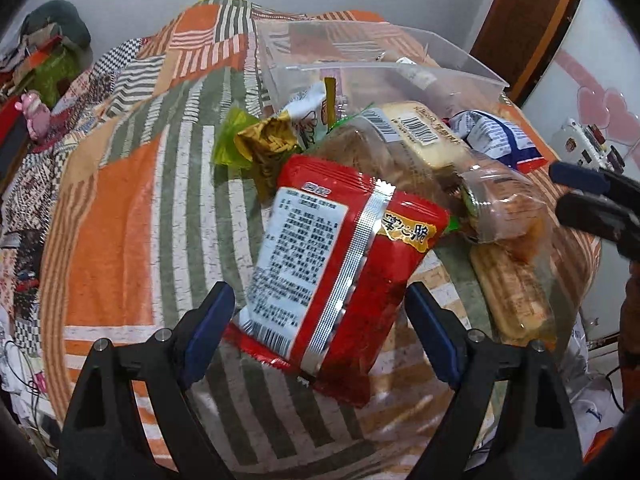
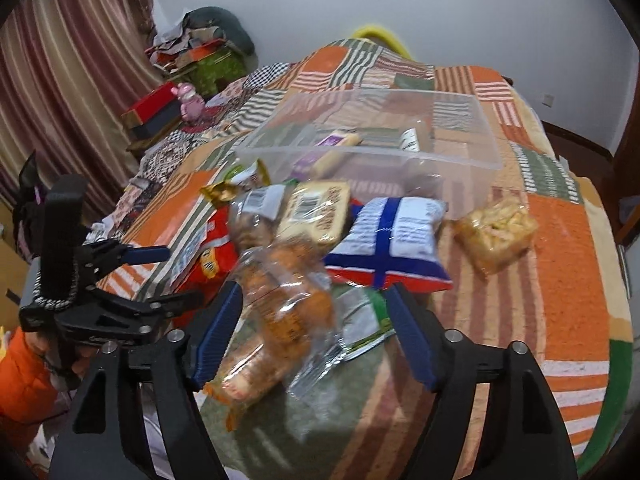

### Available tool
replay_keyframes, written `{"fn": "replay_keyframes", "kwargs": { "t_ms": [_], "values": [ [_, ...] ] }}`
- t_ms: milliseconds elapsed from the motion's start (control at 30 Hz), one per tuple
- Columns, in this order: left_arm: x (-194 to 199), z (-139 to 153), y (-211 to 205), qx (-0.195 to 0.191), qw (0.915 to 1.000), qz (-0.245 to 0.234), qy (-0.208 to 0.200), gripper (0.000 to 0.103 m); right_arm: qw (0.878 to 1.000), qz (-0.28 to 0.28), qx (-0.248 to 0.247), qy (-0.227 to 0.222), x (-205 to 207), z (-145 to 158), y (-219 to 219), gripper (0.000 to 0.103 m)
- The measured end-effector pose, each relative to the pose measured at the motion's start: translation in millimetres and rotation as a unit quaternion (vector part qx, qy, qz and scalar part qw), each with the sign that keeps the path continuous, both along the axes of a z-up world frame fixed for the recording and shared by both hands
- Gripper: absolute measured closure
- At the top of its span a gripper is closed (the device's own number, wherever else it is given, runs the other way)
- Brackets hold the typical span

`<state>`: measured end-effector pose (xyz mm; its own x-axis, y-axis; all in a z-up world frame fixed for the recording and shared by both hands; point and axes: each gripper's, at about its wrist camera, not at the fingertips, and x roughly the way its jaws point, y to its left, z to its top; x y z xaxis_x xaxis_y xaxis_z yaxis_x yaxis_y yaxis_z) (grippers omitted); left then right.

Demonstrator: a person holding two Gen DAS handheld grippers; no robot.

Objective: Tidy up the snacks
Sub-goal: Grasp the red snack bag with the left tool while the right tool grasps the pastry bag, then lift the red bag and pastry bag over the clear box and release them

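Note:
A pile of snack packets lies on a patchwork blanket (image 1: 120, 216) in front of a clear plastic bin (image 2: 486, 164). My left gripper (image 1: 320, 324) is open around the near end of a red packet (image 1: 340, 248), which lies label up. In the right wrist view my right gripper (image 2: 314, 332) stands open around a clear bag of orange-brown pastries (image 2: 288, 300). Behind that bag are a blue and white packet (image 2: 396, 232), a cream packet with barcodes (image 2: 316, 208) and a clear bag of pale biscuits (image 2: 496, 232). The bin holds a purple-labelled bar (image 2: 336, 140).
A gold packet (image 1: 268, 148) and a green wrapper (image 1: 230, 140) lie at the pile's left. A red box (image 2: 152, 108), a pink toy (image 2: 190, 100) and heaped clothes (image 2: 208, 40) sit beyond the bed. The bed edge drops off on the right.

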<state>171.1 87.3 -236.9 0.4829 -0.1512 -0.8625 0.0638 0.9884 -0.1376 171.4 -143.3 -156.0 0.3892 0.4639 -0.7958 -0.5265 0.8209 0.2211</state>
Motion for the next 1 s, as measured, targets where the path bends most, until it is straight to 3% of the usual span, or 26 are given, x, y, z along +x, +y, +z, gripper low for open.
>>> {"fn": "replay_keyframes", "kwargs": {
  "t_ms": [300,467,733,833,933,1000],
  "values": [
    [20.7,-18.5,0.6,-0.015,0.9998,0.007,0.008,0.013,0.999,0.009,-0.012,0.034,1.0,-21.5,13.4,0.025],
    [27.3,-24.2,3.7,-0.038,0.9991,0.019,0.007,0.013,0.999,0.012,-0.013,0.035,1.8,-25.2,19.0,0.018],
    [15.7,-19.5,-2.8,-0.041,0.9991,0.009,-0.003,0.02,0.999,0.013,-0.021,0.022,2.8,-26.2,26.5,0.016],
    [8.6,-15.3,-6.7,-0.031,0.9995,0.007,-0.006,0.021,0.999,0.017,-0.026,0.015,2.0,-26.8,29.2,0.02],
    [2.5,-10.1,-8.7,-0.02,0.9997,0.009,-0.013,0.021,0.999,0.018,-0.045,0.007,1.3,-29.7,33.3,0.041],
    [-3.4,-4.9,-9.1,-0.015,0.9996,0.012,-0.02,0.021,0.999,0.019,-0.037,0.01,2.1,-30.3,32.7,0.042]
  ]
}}
